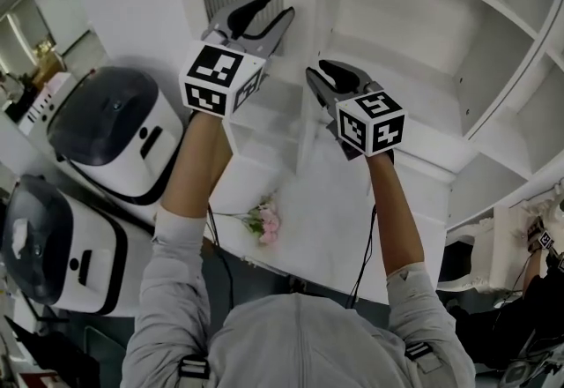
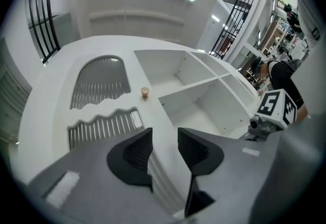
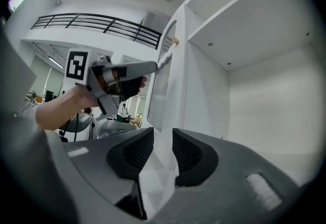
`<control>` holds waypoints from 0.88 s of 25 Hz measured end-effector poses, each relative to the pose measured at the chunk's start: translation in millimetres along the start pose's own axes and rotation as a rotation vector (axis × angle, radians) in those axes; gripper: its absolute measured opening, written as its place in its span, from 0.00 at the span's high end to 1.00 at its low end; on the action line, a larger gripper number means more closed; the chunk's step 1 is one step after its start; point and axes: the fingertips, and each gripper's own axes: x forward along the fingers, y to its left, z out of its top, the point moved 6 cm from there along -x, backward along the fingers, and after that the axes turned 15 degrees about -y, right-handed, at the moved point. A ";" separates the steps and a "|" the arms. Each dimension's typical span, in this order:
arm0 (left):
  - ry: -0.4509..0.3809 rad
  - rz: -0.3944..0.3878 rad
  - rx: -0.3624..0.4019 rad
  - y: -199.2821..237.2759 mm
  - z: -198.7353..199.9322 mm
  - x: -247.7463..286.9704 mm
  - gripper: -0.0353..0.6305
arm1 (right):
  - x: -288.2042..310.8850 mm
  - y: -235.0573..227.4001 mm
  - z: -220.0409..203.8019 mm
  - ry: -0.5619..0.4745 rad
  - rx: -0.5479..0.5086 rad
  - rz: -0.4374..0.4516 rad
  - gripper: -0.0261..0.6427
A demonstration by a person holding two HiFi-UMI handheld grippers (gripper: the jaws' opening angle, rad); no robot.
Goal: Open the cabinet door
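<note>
Cabinet door [image 2: 102, 85], white and slatted, stands left of the open shelves [image 2: 204, 101], just beyond my left tongs [image 2: 164, 141]. Those and my right tongs [image 3: 163, 147] are spread, pinching nothing. It looks light and stiff (freely hinged, I judge), so I'd take the small brass knob [image 2: 145, 92].

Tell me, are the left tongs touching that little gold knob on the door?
Apart. The left gripper view shows the knob lying well beyond the open left tongs.
</note>
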 end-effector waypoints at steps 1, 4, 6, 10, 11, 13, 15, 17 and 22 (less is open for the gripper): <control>-0.016 0.003 0.011 4.8 5.2 8.3 0.69 | 4.4 -1.8 -0.3 -0.003 0.006 0.006 0.78; -0.069 0.044 0.039 22.3 20.8 30.6 0.68 | 16.3 -7.5 0.4 -0.012 0.019 0.021 0.78; -0.112 0.076 0.027 31.8 30.5 44.8 0.68 | 19.6 -12.5 1.6 -0.016 0.018 0.024 0.78; -0.165 0.102 0.012 43.1 43.8 61.9 0.68 | 25.4 -14.8 2.1 -0.030 0.059 0.045 0.78; -0.171 0.102 0.016 44.1 45.0 64.3 0.68 | 26.6 -14.5 2.7 -0.034 0.075 0.055 0.78; -0.190 0.104 0.028 45.8 46.6 68.1 0.68 | 28.9 -15.5 4.8 -0.041 0.088 0.066 0.78; -0.212 0.103 0.049 46.0 47.3 71.2 0.69 | 31.1 -18.3 6.3 -0.046 0.084 0.068 0.78; -0.211 0.090 0.082 44.2 46.2 75.2 0.69 | 32.7 -20.3 6.2 -0.045 0.073 0.071 0.78; -0.247 0.099 0.102 42.3 46.9 79.7 0.79 | 31.0 -23.1 9.7 -0.054 0.074 0.084 0.78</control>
